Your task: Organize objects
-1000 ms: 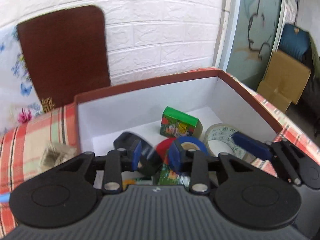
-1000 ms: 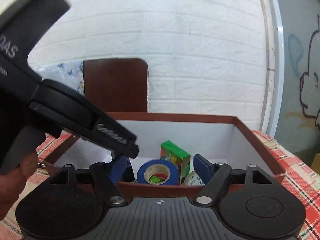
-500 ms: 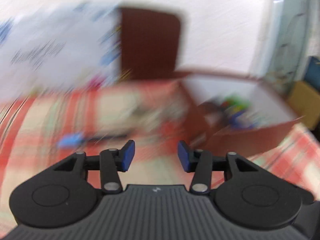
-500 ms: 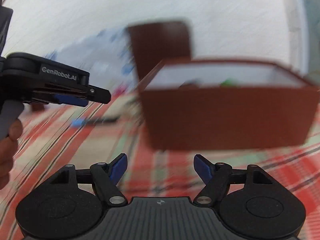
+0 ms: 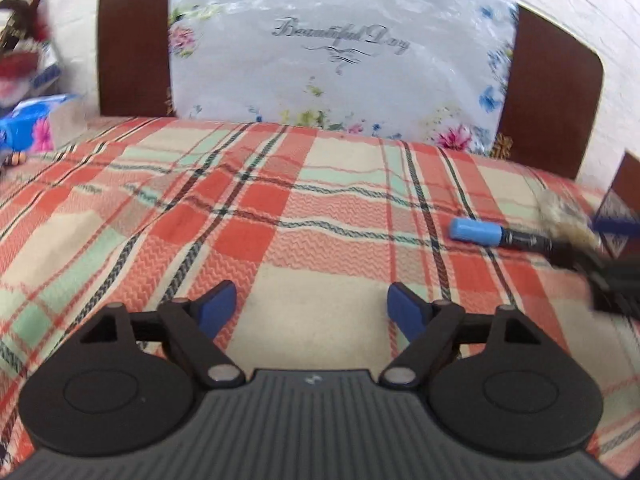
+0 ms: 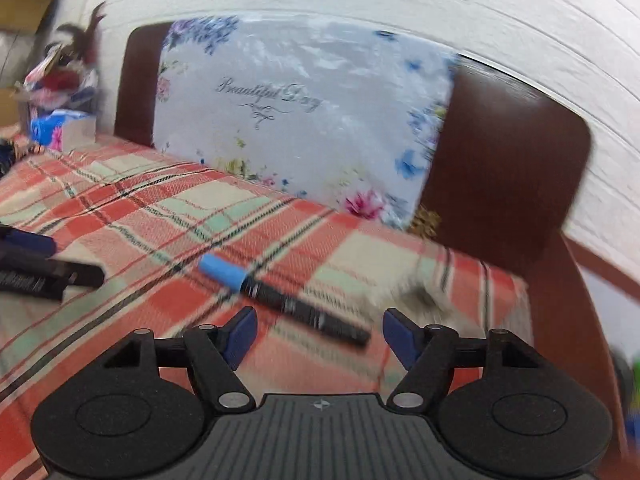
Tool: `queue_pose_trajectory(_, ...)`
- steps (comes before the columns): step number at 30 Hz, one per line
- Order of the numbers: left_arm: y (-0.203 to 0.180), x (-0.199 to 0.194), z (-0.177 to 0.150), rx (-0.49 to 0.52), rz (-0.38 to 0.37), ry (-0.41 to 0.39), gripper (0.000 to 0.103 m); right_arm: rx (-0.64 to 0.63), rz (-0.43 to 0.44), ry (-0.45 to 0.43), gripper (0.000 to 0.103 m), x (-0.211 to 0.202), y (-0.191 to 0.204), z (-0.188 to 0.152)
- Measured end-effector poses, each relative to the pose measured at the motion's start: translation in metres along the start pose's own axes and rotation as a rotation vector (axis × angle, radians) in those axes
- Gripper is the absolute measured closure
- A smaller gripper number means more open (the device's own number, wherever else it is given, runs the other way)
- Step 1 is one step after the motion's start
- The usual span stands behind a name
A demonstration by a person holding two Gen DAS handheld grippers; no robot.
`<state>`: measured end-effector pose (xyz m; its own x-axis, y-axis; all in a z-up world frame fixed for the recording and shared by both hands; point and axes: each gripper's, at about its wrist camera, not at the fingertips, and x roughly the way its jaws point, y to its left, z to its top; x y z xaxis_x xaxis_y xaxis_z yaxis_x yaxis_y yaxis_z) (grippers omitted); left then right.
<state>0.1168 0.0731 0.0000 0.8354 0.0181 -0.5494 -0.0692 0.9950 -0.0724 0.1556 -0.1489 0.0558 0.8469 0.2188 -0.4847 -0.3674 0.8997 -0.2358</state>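
Now we reach for the next item: the marker point(image 6: 280, 300) lies on the plaid bed point(image 5: 280, 208) just ahead of the empty, spread right hand-held gripper point(image 6: 318, 336); the left hand-held gripper point(image 5: 312, 306) is opening, empty.

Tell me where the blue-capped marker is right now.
The blue-capped marker lies loose on the plaid cloth, just ahead of the open right gripper in its view, and far right in the left wrist view, near a fuzzy beige thing.

Red-and-cream plaid blanket point(image 5: 256, 216); black marker point(image 6: 280, 300) with blue cap; floral pillow point(image 5: 340, 52).
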Motion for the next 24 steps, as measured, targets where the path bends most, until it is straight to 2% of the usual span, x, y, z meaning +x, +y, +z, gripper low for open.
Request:
queue_pose_trajectory(2, 0.006, -0.002, -0.002, -0.021, -0.016, -0.003, 0.019, -0.012, 0.065, 0.096, 0.036, 0.031, -0.005, 0.009)
queue_pose_trajectory(3, 0.01, -0.002, -0.002, -0.03, -0.023, -0.006, 0.018, 0.007, 0.099, 0.138, 0.043, 0.042, -0.008, 0.008)
queue_pose_trajectory(4, 0.01, -0.002, -0.002, -0.036, -0.027, -0.008, 0.018, 0.062, 0.131, 0.129, 0.058, 0.045, -0.013, 0.007)
queue_pose_trajectory(5, 0.015, -0.003, -0.005, -0.041, -0.031, -0.01, 0.018, 0.118, 0.16, 0.144, 0.064, 0.044, -0.016, 0.006)
queue_pose_trajectory(6, 0.016, -0.003, -0.005, -0.046, -0.034, -0.012, 0.018, 0.149, 0.146, 0.153, 0.079, 0.04, -0.014, 0.007)
queue_pose_trajectory(7, 0.017, -0.005, -0.005, -0.05, -0.038, -0.014, 0.017, 0.146, 0.137, 0.16, 0.086, 0.033, -0.008, 0.005)
queue_pose_trajectory(9, 0.019, -0.004, -0.005, -0.057, -0.043, -0.016, 0.016, 0.141, 0.127, 0.154, 0.087, 0.013, 0.005, -0.006)
queue_pose_trajectory(13, 0.017, -0.004, -0.005, -0.05, -0.04, -0.015, 0.016, 0.231, 0.126, 0.123, 0.087, -0.042, 0.011, -0.042)
queue_pose_trajectory(17, 0.005, 0.0, -0.004, 0.024, -0.022, 0.02, 0.012, 0.443, 0.151, 0.135, 0.087, -0.082, -0.007, -0.065)
queue_pose_trajectory(19, -0.008, -0.001, -0.001, 0.079, -0.012, 0.056, 0.014, 0.539, 0.167, 0.142, 0.087, -0.093, -0.017, -0.073)
queue_pose_trajectory(20, -0.013, -0.006, 0.001, 0.067, -0.049, 0.087, 0.017, 0.571, 0.168, 0.144, 0.087, -0.096, -0.02, -0.077)
queue_pose_trajectory(24, -0.05, -0.03, 0.005, -0.034, -0.34, 0.233, 0.02, 0.649, 0.151, 0.128, 0.088, -0.111, -0.03, -0.086)
